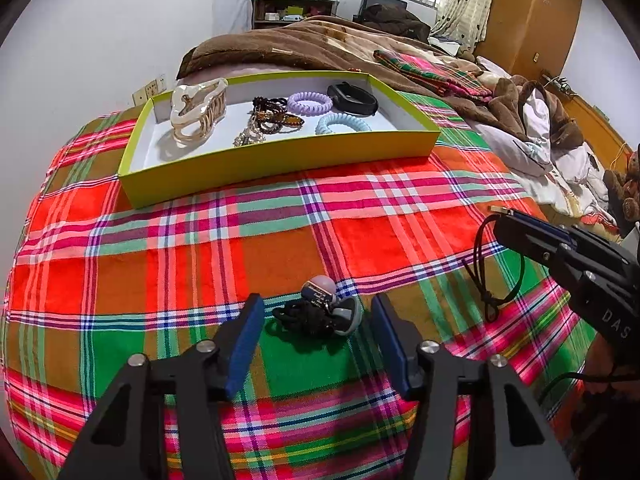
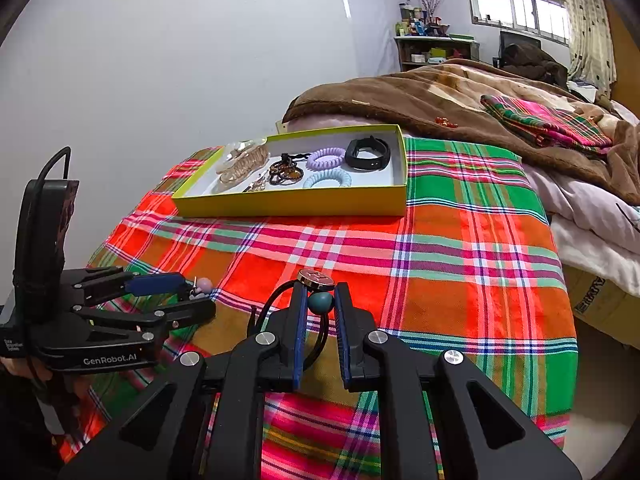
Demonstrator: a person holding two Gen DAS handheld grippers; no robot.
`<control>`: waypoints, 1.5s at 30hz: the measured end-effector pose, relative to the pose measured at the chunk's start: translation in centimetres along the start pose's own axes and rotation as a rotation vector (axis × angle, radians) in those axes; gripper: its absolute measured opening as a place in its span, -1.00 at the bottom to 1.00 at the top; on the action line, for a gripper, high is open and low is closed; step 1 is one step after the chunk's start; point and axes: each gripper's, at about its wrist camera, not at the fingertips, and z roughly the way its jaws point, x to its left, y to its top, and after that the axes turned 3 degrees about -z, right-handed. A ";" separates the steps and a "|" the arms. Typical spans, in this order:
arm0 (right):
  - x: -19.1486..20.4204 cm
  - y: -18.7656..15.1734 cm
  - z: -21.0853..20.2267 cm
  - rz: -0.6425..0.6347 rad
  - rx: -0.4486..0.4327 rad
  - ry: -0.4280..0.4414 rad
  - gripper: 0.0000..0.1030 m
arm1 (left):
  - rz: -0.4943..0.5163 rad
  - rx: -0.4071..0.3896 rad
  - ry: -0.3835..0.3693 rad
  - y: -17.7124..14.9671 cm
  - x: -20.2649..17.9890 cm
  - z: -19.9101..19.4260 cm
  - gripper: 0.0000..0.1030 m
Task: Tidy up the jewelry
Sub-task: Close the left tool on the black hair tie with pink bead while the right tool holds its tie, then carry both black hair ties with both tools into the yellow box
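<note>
Hair ties are what I am sorting: nearest me, a black hair tie with pink and grey charms (image 1: 320, 312) lies on the plaid bedspread (image 1: 200, 264) between the spread-open left tongs (image 1: 318, 320), touching neither pad. My right tongs (image 2: 320, 304) are clamped on a black cord hair tie with a teal bead and gold disc (image 2: 318, 292), its loop dangling clear of the cloth. Farther back sits the yellow-green tray (image 1: 280, 164), holding a cream claw clip (image 1: 198, 112), beaded bracelets (image 1: 272, 118), a lilac coil tie (image 1: 310, 101), a pale blue coil tie (image 1: 342, 125) and a black fitness band (image 1: 352, 98). Behind it, a brown blanket (image 1: 288, 46).
</note>
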 end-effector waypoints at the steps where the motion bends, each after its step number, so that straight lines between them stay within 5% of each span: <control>1: 0.0 0.0 0.0 0.000 0.002 0.000 -0.73 | -0.003 -0.001 -0.001 0.0 0.1 0.0 -0.06; 20: 0.2 0.3 -0.3 0.002 -0.006 -0.010 -0.73 | -0.010 -0.024 -0.054 0.3 0.5 -1.3 -0.33; 22: 0.2 0.3 -0.3 0.002 -0.006 -0.012 -0.73 | -0.013 -0.036 -0.065 0.4 0.6 -1.6 -0.49; 23: 0.2 0.4 -0.3 0.002 -0.007 -0.012 -0.73 | -0.012 -0.040 -0.070 0.5 0.6 -1.8 -0.80; 24: 0.3 0.4 -0.4 0.000 -0.006 -0.011 -0.73 | -0.004 -0.037 -0.066 0.6 0.5 -1.8 -0.82; 35: 0.2 0.3 -0.2 0.006 -0.003 -0.015 -0.73 | -0.036 -0.027 -0.100 0.4 1.4 -1.4 -0.79; 38: 0.1 0.3 -0.2 0.004 -0.004 -0.015 -0.73 | -0.040 -0.024 -0.088 0.4 1.4 -1.2 -0.44; 45: 0.4 0.4 0.0 -0.003 0.001 -0.013 -0.73 | -0.033 -0.010 -0.115 0.5 1.0 -0.7 -0.16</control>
